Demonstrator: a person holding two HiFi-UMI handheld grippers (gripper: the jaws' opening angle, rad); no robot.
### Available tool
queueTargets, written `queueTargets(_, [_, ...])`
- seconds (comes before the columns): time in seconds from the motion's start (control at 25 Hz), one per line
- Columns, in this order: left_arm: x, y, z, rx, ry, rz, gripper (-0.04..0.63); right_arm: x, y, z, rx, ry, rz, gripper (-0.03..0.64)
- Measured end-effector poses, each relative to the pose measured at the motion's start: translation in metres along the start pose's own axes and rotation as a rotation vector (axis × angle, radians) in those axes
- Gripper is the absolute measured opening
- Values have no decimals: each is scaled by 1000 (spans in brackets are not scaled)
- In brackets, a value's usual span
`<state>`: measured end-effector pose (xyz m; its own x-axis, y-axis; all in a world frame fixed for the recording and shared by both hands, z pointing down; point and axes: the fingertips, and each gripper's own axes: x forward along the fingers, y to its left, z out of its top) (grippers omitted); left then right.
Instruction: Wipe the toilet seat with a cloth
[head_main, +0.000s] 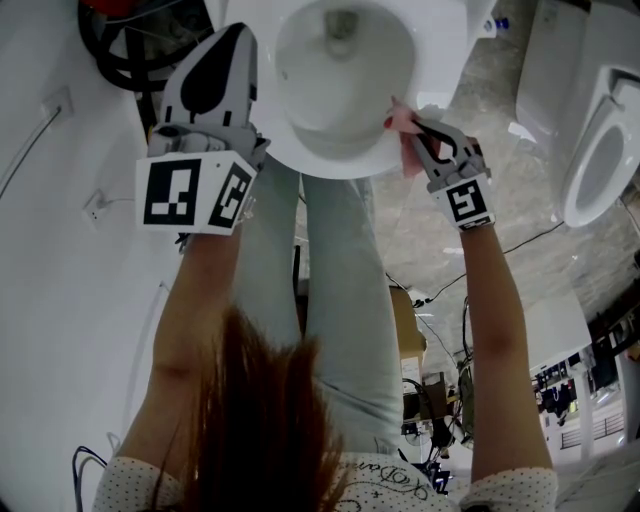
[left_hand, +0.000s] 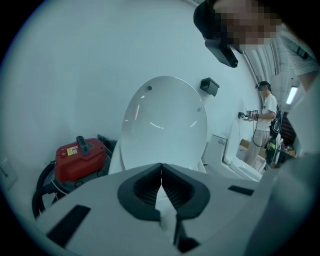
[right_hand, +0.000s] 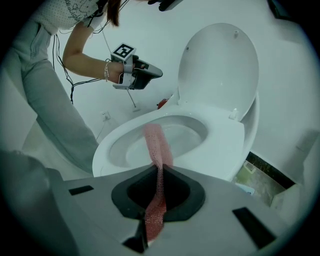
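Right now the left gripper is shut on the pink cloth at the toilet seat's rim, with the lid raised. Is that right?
Wrong gripper. The right gripper is shut on the pink cloth at the rim of the toilet seat, as the right gripper view shows. The jaws of the left gripper are together on nothing. The lid is raised.

the pink mesh cloth (right_hand: 156, 142), bunched into a narrow strip, is pinched in the right gripper (right_hand: 160, 169) and lies across the near rim of the lowered glossy white oval toilet seat (right_hand: 220, 145).
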<state>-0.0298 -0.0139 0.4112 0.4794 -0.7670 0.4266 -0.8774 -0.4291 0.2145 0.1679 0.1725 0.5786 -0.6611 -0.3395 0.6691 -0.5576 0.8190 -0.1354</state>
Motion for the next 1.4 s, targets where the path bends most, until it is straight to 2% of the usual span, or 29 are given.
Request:
queueTargets(0.64, [-5, 11, -3, 5, 2, 21, -8, 5, 34, -3, 76, 11, -92, 25])
queueTargets(1.0, [-17, 20, -8, 7, 8, 42, -8, 7, 39, -3, 177, 27, -205, 25])
queueTargets(1.4, [-30, 27, -18, 2, 28, 54, -8, 18, 70, -2, 203, 49, -192, 25])
